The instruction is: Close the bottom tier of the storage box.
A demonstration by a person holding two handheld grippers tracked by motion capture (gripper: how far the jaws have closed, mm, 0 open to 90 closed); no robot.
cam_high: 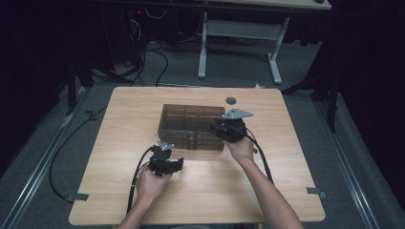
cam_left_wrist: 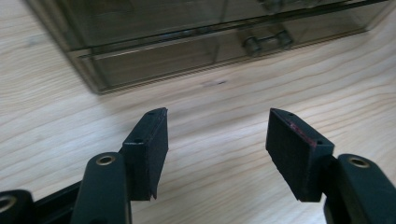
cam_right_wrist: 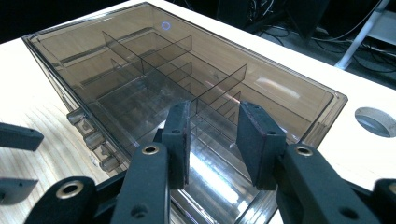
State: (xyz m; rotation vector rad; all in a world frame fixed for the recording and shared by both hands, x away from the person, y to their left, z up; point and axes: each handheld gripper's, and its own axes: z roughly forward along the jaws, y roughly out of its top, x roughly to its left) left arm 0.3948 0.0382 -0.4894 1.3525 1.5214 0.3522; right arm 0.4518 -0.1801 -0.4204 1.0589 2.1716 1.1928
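Both pairs of jaws stand apart with nothing between them: the left gripper [cam_left_wrist: 217,154] is spread wide over bare wood, and the right gripper [cam_right_wrist: 215,142] is half open above the box, its pads pressing on nothing. That box is a smoky, transparent plastic organiser box [cam_high: 192,126], rectangular, with thin dividers under a closed flat lid, and it lies flat near the middle of the pale wooden table [cam_high: 119,157]. Its long axis runs left to right across the table in the high view, and its latched front wall, with small clasps [cam_left_wrist: 265,42], faces the person. The left gripper sits just off that front wall, towards the box's left end, apart from it; the right gripper hovers at the box's near right corner. I judge the work barely begun: the lid looks down and the clasps closed, so unlatching and opening seem left to do. Beyond the box's far right corner is a round grey cable hole [cam_high: 231,100].
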